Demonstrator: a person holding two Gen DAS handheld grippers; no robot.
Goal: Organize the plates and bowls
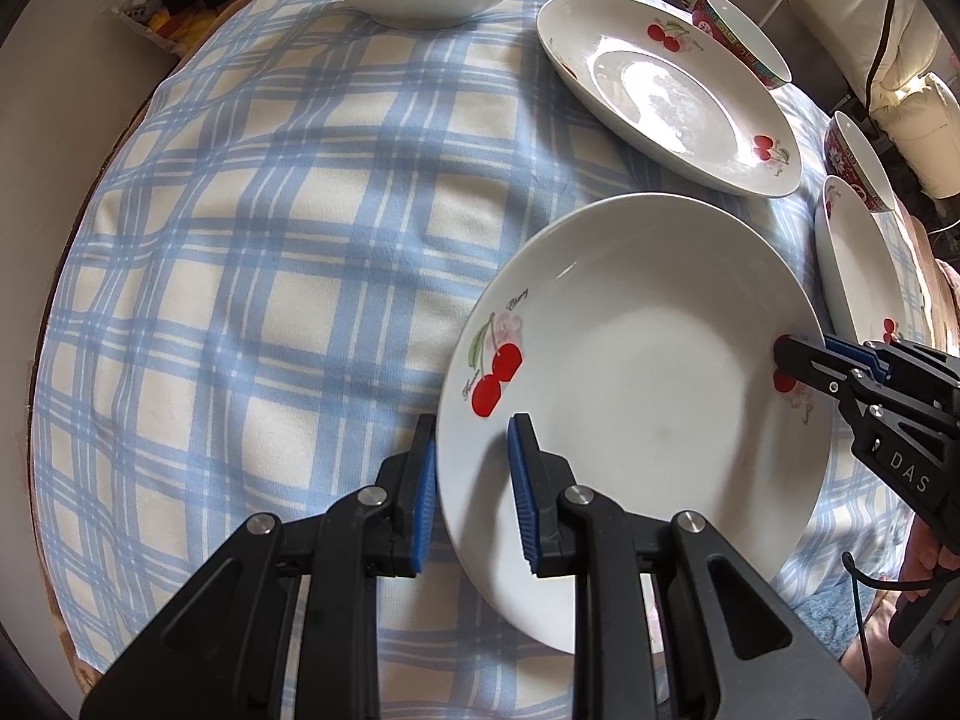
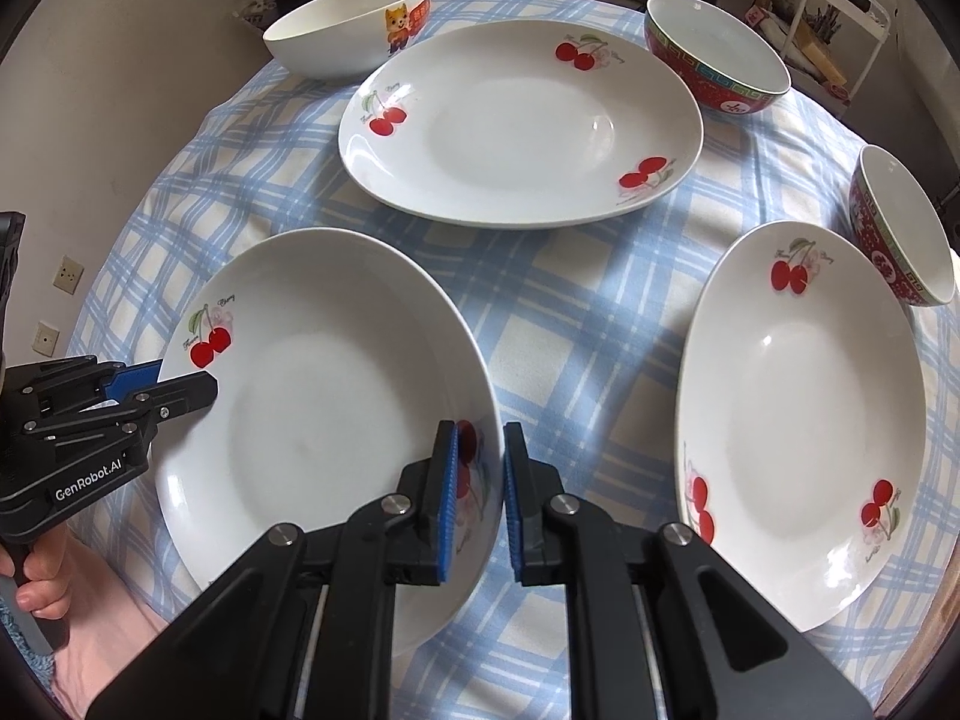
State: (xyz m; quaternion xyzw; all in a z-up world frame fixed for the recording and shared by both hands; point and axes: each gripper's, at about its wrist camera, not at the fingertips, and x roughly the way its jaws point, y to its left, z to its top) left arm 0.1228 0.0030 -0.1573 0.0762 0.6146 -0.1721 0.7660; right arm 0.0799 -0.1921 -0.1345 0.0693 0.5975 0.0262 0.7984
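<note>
The cherry plate [image 2: 324, 414] nearest the camera lies at the near left of the table, on the blue checked cloth [image 2: 570, 324], and both grippers hold it by opposite edges. Going from the left in the right wrist view, we note a hand [image 2: 42, 576] bearing the left gripper [image 2: 180, 387], whose fingers straddle the plate's left rim, one above and one below, beside a cherry print. In the left wrist view its blue pads [image 1: 525, 486] stand either side of that rim; whether both pads press on it we cannot tell. Next, the right gripper [image 2: 480, 492] has its fingers drawn close on the plate's right rim, one pad inside over a cherry print, one outside.

Behind the held plate we record a white bowl with a cartoon animal [image 2: 351, 27], then a second cherry plate [image 2: 522, 126] at the table's middle, apart from the first. Further right stand a red patterned bowl [image 2: 717, 54] at the far side, a third cherry plate [image 2: 798, 420] at the near right, and a second red bowl [image 2: 900, 228] just beside that plate's far edge.
</note>
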